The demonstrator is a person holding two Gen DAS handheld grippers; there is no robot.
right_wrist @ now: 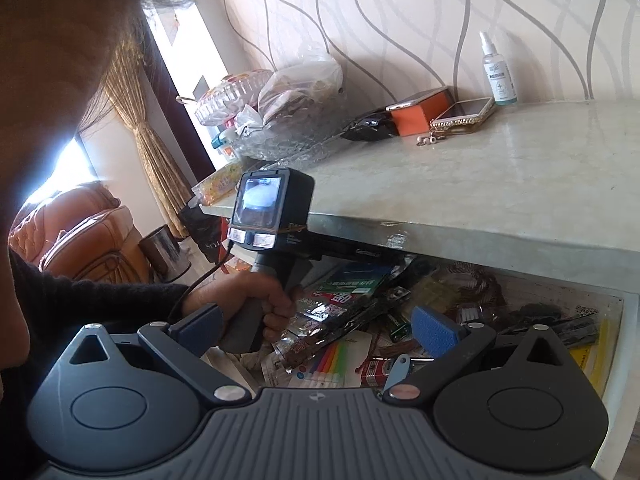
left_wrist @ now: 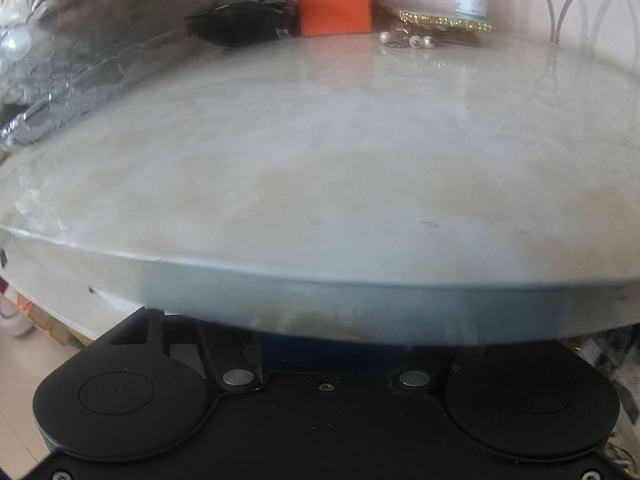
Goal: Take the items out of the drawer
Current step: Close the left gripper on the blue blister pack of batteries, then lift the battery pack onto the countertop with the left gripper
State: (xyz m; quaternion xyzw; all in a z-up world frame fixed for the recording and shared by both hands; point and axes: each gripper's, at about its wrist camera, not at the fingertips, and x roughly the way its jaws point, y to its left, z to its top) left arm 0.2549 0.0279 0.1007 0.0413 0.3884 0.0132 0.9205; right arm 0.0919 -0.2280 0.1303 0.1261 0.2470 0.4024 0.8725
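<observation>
The open drawer (right_wrist: 624,352) under the marble tabletop (right_wrist: 480,184) is crammed with packets, a green box (right_wrist: 352,282), batteries (right_wrist: 396,326) and a card of coloured markers (right_wrist: 328,360). My right gripper (right_wrist: 320,326) hovers open over the drawer's front, with nothing between its blue pads (right_wrist: 436,330). A hand (right_wrist: 260,300) holds the left gripper's body (right_wrist: 276,216) at the table edge, and its fingers reach under the top into the drawer. In the left wrist view the tabletop edge (left_wrist: 320,296) hides the left gripper's (left_wrist: 328,354) fingertips, so its state and any held item are unseen.
At the back of the tabletop stand an orange box (left_wrist: 334,8) with a phone on it, a black pouch (left_wrist: 244,16), a spray bottle (right_wrist: 498,72), a jewelled phone (right_wrist: 464,114) and glass dishes (right_wrist: 280,132). An orange armchair (right_wrist: 80,232) and a metal bin (right_wrist: 164,252) are on the left.
</observation>
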